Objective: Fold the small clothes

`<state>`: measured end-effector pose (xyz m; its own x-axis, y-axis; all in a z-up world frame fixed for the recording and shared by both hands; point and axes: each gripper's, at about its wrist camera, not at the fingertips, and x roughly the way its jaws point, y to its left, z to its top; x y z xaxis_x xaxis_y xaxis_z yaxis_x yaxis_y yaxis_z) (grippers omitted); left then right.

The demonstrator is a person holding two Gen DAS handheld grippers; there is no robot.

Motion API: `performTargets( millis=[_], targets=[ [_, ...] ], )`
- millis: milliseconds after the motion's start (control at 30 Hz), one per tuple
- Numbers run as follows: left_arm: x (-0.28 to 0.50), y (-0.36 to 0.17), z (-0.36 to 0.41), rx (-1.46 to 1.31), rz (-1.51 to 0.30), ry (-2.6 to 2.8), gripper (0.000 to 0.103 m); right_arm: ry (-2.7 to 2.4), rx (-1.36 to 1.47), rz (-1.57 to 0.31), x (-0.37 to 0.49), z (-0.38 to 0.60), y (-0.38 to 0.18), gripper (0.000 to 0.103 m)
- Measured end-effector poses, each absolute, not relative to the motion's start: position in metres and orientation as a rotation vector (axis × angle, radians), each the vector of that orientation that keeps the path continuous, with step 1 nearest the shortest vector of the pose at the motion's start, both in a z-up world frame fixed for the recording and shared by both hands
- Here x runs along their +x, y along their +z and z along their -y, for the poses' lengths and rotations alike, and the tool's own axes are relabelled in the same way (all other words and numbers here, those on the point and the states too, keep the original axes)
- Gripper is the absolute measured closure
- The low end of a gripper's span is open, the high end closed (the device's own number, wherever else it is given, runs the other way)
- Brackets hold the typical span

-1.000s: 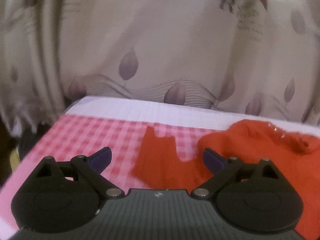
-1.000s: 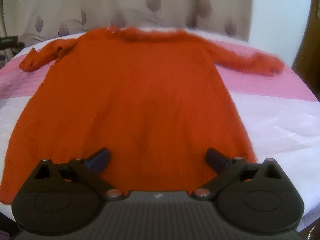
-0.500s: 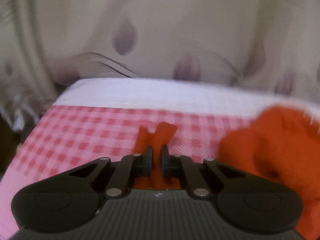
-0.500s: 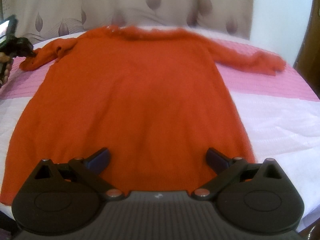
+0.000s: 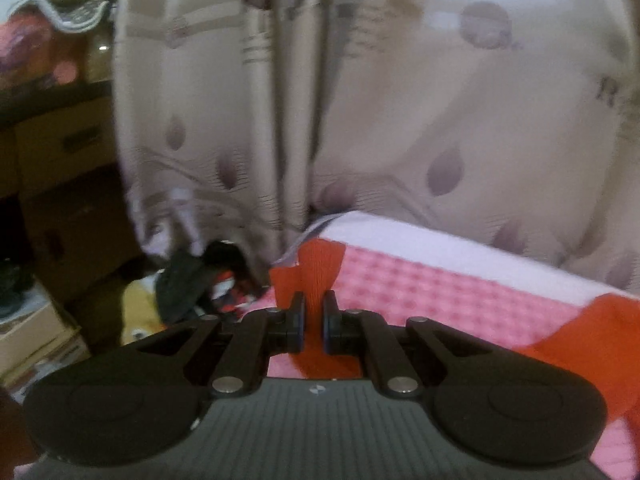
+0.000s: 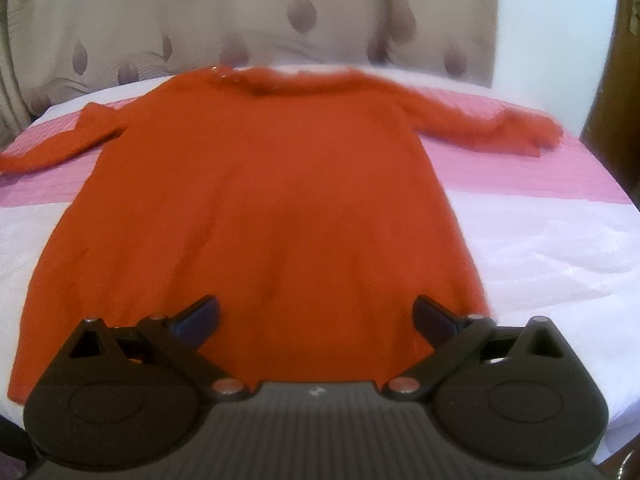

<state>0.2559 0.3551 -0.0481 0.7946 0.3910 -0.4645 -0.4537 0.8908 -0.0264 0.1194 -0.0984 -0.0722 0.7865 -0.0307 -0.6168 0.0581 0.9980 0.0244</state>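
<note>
An orange long-sleeved knit sweater (image 6: 260, 208) lies flat on the bed, neck toward the curtain, both sleeves spread out. My left gripper (image 5: 314, 320) is shut on the cuff of the left sleeve (image 5: 318, 268) and holds it up near the bed's far left corner. The rest of the sweater (image 5: 592, 344) trails to the right in that view. My right gripper (image 6: 316, 316) is open and empty, hovering over the sweater's bottom hem. The right sleeve (image 6: 500, 128) lies stretched out on the pink check cloth.
The bed has a pink check cloth (image 6: 520, 172) and a white sheet (image 6: 560, 248). A beige leaf-print curtain (image 5: 440, 120) hangs behind. Cardboard boxes (image 5: 68, 184) and a pile of dark clothes (image 5: 192, 280) lie on the floor left of the bed.
My left gripper closed on the left sleeve cuff, then pulled it out left toward the bed's corner. The sleeve now lies straighter. The right gripper stayed open over the hem.
</note>
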Motion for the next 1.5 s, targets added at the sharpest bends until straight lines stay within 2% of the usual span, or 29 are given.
performTargets(
  millis=[133,233,267,300,333,367,400,533,733,900,1133,1333,1400,1433,1500],
  targets=[
    [0.256,-0.065,-0.368,-0.106,-0.460,0.565,0.093,-0.059,0.029,-0.655,0.113,0.099,-0.070,0.000],
    [0.245,-0.071,-0.375,-0.130,-0.444,0.634,0.089,-0.051,0.064,-0.646,0.111,0.107,-0.067,0.000],
    [0.238,-0.070,-0.377,-0.153,-0.447,0.649,0.079,-0.046,0.080,-0.641,0.110,0.111,-0.065,0.000],
    [0.230,-0.070,-0.376,-0.174,-0.446,0.668,0.061,-0.041,0.101,-0.633,0.110,0.116,-0.063,0.000],
    [0.222,-0.070,-0.374,-0.183,-0.438,0.707,0.049,-0.035,0.129,-0.622,0.110,0.123,-0.060,0.000],
    [0.212,-0.068,-0.370,-0.184,-0.416,0.754,0.024,-0.033,0.160,-0.608,0.110,0.131,-0.057,0.000],
    [0.200,-0.066,-0.365,-0.180,-0.379,0.797,0.007,-0.033,0.196,-0.591,0.111,0.141,-0.054,0.000],
    [0.170,-0.047,-0.332,-0.089,-0.299,0.800,0.005,-0.058,0.344,-0.532,0.120,0.200,-0.047,0.000],
    [0.171,-0.021,-0.264,-0.119,-0.400,0.511,0.004,-0.183,0.543,-0.425,0.151,0.330,-0.048,0.000],
    [0.196,-0.033,-0.185,-0.210,-0.502,0.287,0.002,-0.319,0.587,-0.437,0.208,0.400,-0.035,0.000],
    [0.216,-0.073,-0.090,-0.122,-0.562,0.087,0.000,-0.420,0.425,-0.536,0.337,0.408,0.009,0.000],
    [0.213,-0.081,-0.073,-0.038,-0.588,0.034,0.000,-0.571,0.243,-0.735,0.437,0.423,-0.016,0.001],
    [0.218,-0.083,-0.075,-0.042,-0.612,0.040,0.000,-0.589,0.241,-0.796,0.452,0.430,-0.034,0.015],
    [0.220,-0.084,-0.078,-0.058,-0.626,0.040,0.000,-0.572,0.277,-0.831,0.457,0.437,-0.042,0.030],
    [0.220,-0.088,-0.084,-0.114,-0.644,0.038,0.000,-0.545,0.365,-0.788,0.446,0.453,-0.046,0.044]
  ],
)
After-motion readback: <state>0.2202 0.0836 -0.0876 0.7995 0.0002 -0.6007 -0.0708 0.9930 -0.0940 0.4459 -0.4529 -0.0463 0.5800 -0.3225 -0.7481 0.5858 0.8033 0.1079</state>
